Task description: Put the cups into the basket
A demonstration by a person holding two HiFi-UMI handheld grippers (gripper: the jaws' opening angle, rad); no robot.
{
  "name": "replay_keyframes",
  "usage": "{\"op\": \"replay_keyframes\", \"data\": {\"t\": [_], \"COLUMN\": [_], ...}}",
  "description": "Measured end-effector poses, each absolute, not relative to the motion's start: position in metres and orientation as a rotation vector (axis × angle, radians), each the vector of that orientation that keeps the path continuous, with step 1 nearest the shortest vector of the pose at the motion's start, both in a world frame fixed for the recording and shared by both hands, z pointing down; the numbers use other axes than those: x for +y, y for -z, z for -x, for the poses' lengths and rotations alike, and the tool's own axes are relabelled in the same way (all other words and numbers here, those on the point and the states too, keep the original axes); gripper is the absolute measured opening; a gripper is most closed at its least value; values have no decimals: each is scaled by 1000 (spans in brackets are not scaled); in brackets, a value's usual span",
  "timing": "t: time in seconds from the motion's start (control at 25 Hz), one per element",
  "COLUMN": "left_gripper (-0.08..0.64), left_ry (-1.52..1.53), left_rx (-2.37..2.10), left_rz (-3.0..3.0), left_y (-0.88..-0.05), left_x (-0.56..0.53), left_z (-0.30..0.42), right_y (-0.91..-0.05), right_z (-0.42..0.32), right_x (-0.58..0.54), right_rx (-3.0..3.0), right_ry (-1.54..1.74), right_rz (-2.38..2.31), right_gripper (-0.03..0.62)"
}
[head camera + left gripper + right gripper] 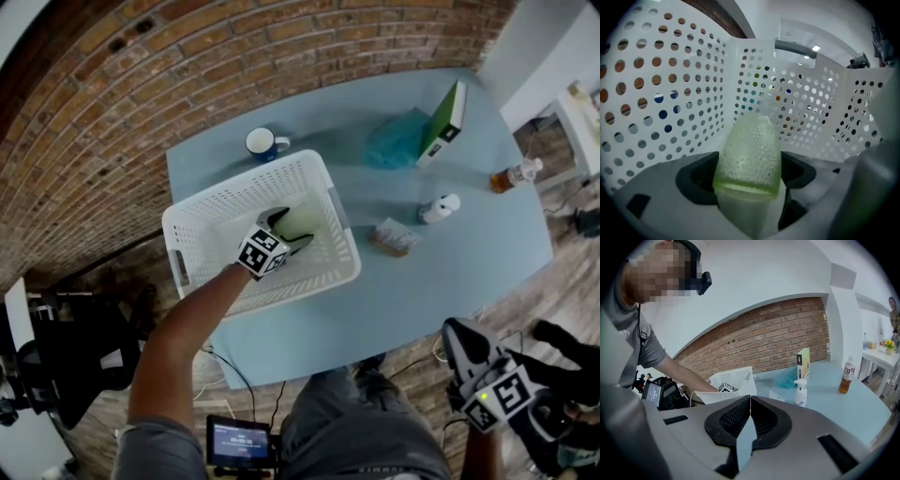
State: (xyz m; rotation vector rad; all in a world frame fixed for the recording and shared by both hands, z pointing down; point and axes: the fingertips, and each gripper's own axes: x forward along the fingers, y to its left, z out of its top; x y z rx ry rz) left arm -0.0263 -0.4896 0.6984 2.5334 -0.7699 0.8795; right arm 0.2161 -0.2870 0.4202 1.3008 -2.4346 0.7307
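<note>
A pale green dimpled cup [747, 154] lies between the jaws of my left gripper [747, 190], which reaches down inside the white perforated basket [670, 93]. Both pads sit against the cup's sides with no gap showing. In the head view the left gripper [281, 231] is over the basket's [309, 164] middle, with the cup [303, 223] just beyond its marker cube. A blue mug [263, 143] stands on the table behind the basket. My right gripper [466, 343] hangs off the table's near right corner, shut and empty [750, 401].
The light blue table [469, 262] carries a teal bag [398, 139], an upright green book [443, 122], a white spray bottle [439, 208], a small packet [394, 236] and a drink bottle [514, 174] at its right edge. A black chair [84, 347] stands lower left.
</note>
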Motion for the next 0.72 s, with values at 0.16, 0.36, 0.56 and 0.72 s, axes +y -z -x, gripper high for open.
{"op": "replay_keyframes", "data": {"t": [0.16,0.36,0.56,0.72], "left_gripper": [376,399,431,431], "left_ry": [-990,-1188,-1369,-1503], "left_rx": [-712,-601,-248,-117], "left_rz": [-2563,-2712,-2725,-2711], "left_y": [-700,-689,-678,-684], "left_x": [-478,-469,-439,-427], "left_z": [32,27,-1,-17], "right_y": [-421,-421,-423,-425], "right_z": [-212,-210,-210,-211], "right_x": [-288,-289,-288,-287], "right_rx": [-2445,-2456,-2453,-2445], "right_ry": [-734,-738,-737,-733], "right_rz": [-1288,-1270,-1261,-1253], "right_gripper": [12,11,11,11]}}
